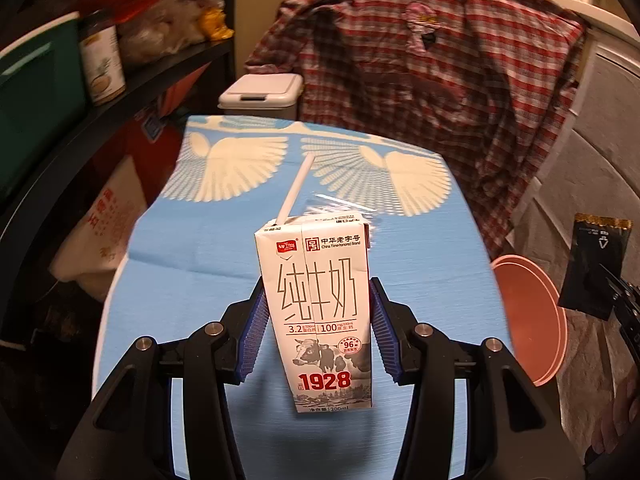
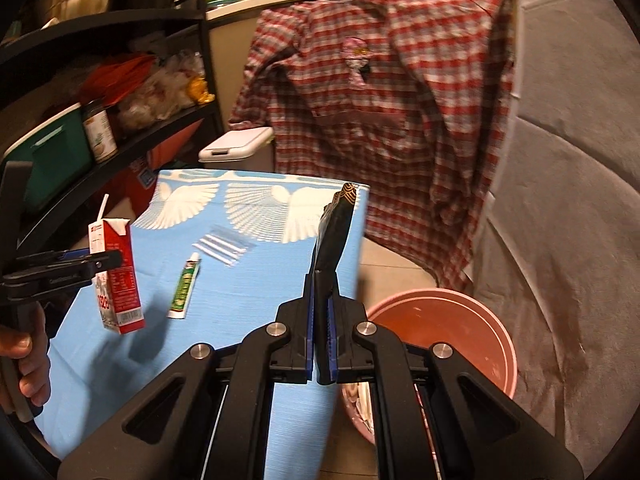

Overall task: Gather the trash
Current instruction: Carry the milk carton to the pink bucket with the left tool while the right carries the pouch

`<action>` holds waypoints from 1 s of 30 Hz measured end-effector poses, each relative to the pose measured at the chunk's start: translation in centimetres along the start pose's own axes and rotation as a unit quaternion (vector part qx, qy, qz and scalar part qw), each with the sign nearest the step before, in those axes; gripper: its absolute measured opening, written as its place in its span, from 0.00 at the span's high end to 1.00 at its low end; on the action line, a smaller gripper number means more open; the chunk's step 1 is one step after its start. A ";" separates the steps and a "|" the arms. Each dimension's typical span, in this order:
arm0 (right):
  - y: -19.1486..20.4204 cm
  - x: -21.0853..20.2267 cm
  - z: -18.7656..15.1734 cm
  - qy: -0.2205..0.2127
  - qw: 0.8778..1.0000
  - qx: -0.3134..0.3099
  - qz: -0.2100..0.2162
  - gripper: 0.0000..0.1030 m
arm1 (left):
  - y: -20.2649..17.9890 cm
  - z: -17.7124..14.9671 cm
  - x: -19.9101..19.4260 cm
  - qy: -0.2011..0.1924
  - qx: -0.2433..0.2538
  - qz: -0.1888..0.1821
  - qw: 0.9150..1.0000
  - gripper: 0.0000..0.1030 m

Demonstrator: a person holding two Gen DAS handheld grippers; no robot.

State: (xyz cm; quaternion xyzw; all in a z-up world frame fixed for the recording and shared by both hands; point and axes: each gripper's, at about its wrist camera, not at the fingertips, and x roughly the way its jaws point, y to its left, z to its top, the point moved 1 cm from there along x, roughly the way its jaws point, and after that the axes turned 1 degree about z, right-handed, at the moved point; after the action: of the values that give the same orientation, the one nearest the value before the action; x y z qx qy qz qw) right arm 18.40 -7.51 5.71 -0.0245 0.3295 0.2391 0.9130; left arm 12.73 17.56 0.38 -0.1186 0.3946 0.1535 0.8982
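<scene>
Milk carton: white and red, cow print, straw in top; upright, lifted above the blue desk, clamped in left tongs. Black sachet: gold-patterned end, pinched in right tongs, angled down, beside the desk's edge, above pink basin.

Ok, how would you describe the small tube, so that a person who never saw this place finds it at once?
Look at the blue table with white wing patterns. On it, between the milk carton held by the left gripper and the black packet in the right gripper, lies the tube. It is green and white with a white cap, unlike the clear wrapper just beyond it.
</scene>
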 end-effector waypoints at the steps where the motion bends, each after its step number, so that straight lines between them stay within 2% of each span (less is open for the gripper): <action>1: -0.5 0.0 0.0 0.001 1.000 0.003 -0.003 0.94 | -0.5 0.0 0.0 -0.002 0.003 -0.005 1.000 0.53; 13: -5.9 -0.6 -1.0 0.006 0.999 0.040 -0.027 0.94 | -6.7 0.2 0.2 -0.011 0.024 -0.053 0.998 0.53; 30: -10.1 0.5 -2.6 0.046 0.995 0.073 -0.060 0.94 | -16.3 0.1 1.3 -0.012 0.061 -0.127 0.990 0.53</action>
State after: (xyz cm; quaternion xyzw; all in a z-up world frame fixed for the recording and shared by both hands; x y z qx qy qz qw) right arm 21.75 -16.74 2.27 0.0113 0.3855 0.1582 0.9090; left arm 19.60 2.78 1.00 -0.1113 0.3740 0.0154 0.9206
